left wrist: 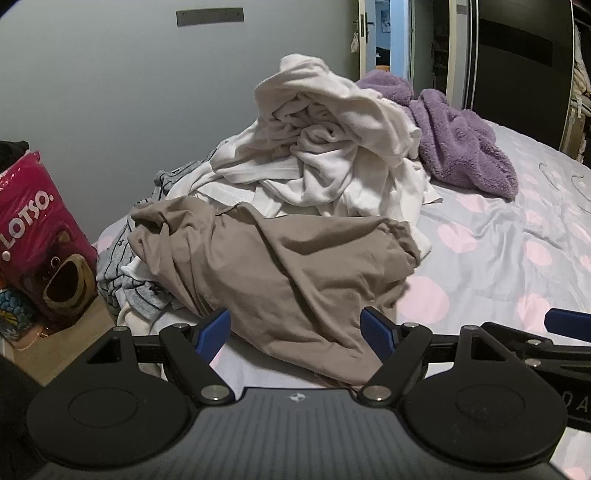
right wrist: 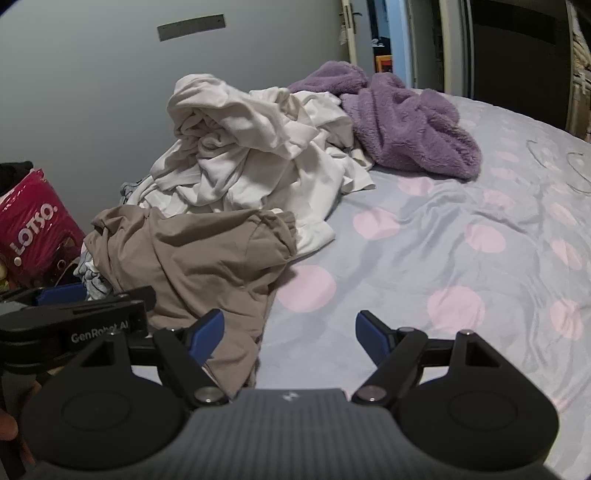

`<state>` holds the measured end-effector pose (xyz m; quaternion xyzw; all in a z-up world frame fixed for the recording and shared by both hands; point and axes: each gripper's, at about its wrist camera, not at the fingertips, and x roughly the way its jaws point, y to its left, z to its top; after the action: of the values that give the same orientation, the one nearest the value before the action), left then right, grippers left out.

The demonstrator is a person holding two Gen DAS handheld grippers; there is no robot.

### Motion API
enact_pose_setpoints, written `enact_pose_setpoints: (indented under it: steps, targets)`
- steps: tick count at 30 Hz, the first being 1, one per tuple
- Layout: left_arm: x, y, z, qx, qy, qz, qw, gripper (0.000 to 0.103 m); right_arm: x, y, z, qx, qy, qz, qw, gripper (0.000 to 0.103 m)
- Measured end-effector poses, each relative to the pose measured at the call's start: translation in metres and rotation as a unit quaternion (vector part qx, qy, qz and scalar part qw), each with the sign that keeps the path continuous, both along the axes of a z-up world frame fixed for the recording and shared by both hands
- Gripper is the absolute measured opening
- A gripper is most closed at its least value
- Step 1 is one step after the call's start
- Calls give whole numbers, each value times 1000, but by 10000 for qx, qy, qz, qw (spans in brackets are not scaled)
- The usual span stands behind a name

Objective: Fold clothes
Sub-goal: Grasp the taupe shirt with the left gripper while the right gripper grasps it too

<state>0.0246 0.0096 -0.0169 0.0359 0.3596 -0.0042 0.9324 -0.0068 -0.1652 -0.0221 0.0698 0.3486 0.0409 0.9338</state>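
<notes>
A crumpled taupe garment (left wrist: pixel 273 269) lies at the near edge of a clothes pile on the bed, also in the right wrist view (right wrist: pixel 192 266). Behind it sits a heap of white clothes (left wrist: pixel 325 155) (right wrist: pixel 251 155), and a fluffy purple garment (left wrist: pixel 465 147) (right wrist: pixel 406 125) lies further back. My left gripper (left wrist: pixel 295 332) is open, its blue pads just above the taupe garment's near hem. My right gripper (right wrist: pixel 290 332) is open over bare sheet, its left pad beside the taupe garment's right edge. The left gripper's body (right wrist: pixel 74 325) shows at the right view's left side.
The bed sheet (right wrist: pixel 461 229) is grey-blue with pink dots. A grey patterned garment (left wrist: pixel 125 273) lies under the pile's left side. A pink LOTSO bag (left wrist: pixel 40 236) stands beside the bed on the left. A grey wall, a doorway (left wrist: pixel 388 33) and a dark wardrobe are beyond.
</notes>
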Motion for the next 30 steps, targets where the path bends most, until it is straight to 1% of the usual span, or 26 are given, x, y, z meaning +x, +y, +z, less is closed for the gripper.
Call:
enact_pose_setpoints:
  steps: [5, 12, 15, 19, 23, 24, 25, 26, 28, 29, 30]
  targets:
    - [21, 12, -3, -10, 176, 68, 9998, 75, 22, 10, -2, 116, 40, 61, 9999, 80]
    - [46, 22, -10, -25, 365, 107, 9993, 75, 56, 29, -6, -14, 85, 245, 9997, 80]
    - [54, 26, -16, -87, 471, 164, 9987, 75, 68, 34, -10, -97, 120, 308, 9994, 80]
    - [64, 29, -25, -56, 591, 192, 9981, 73, 80, 37, -20, -138, 231, 319, 9991, 80]
    - [78, 35, -37, -117, 784, 358, 9962, 67, 92, 41, -34, -188, 388, 296, 9986, 76]
    - [81, 36, -40, -162, 815, 368, 9959, 66, 95, 42, -38, -204, 426, 281, 9985, 73]
    - [83, 38, -42, -198, 832, 378, 9956, 63, 98, 44, -42, -220, 465, 265, 9983, 67]
    - [86, 39, -44, -235, 850, 387, 9954, 60, 101, 45, -46, -237, 503, 249, 9981, 64]
    - [90, 41, -48, -301, 870, 387, 9950, 56, 107, 48, -54, -270, 603, 262, 9975, 53]
    - [91, 41, -50, -314, 877, 387, 9949, 54, 110, 50, -58, -262, 660, 274, 9971, 50]
    - [93, 41, -52, -336, 891, 387, 9947, 53, 113, 51, -63, -233, 721, 286, 9967, 46]
